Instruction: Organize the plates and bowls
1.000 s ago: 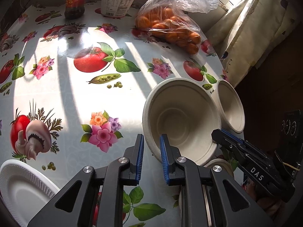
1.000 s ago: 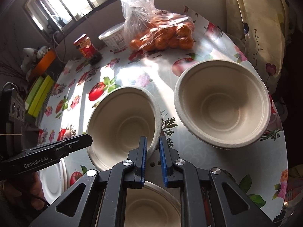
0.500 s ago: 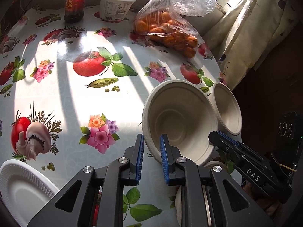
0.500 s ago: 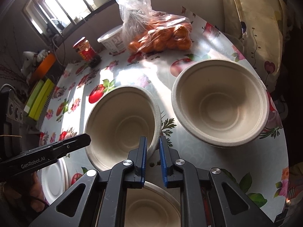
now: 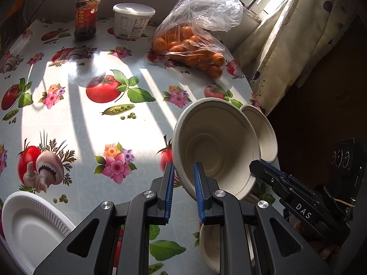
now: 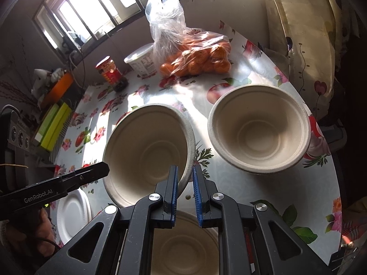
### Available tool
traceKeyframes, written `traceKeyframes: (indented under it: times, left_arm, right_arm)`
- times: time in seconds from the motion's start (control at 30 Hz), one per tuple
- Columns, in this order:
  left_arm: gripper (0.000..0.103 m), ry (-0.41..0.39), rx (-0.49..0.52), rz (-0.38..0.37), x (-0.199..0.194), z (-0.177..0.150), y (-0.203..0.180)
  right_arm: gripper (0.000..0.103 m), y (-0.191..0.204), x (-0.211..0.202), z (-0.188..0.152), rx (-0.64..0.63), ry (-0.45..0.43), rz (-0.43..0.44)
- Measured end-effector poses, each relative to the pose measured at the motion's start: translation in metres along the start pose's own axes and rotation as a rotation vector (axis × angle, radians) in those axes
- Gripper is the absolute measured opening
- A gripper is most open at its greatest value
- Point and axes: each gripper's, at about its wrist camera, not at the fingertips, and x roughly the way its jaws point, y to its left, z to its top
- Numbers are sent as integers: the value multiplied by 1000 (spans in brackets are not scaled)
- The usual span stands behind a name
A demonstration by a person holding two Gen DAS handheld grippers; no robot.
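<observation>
Sunlit tablecloth [image 5: 75,123] lies bare beyond lifted bowl [image 5: 218,146].

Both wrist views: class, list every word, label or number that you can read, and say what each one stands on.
"DAS": on the right gripper, seen from the left wrist.
"GenRobot.AI": on the left gripper, seen from the right wrist.
White tub: printed label, too small to read.
Red-labelled jar: gold marks, too blurred to read.
</observation>
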Motion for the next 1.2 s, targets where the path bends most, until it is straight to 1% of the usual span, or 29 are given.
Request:
traceKeyframes:
  times: [0.3,0.53,0.87,1.2]
  left_arm:
    - [18,-20,31,-30,-17,-12,-13]
    - [18,-13,61,-53,-25,-29,-22]
    - [18,23,95,-70,-24,-57,-32]
    - [18,55,100,-66,-17,-76,-35]
  right_arm:
    - [14,1,-31,-12,17,-47,3]
    - [14,0,-52,-29,32,-77,-4]
    - [14,-7,-71,-59,72,-97,-16]
    - [14,-14,-75,-85,105,-85,-21]
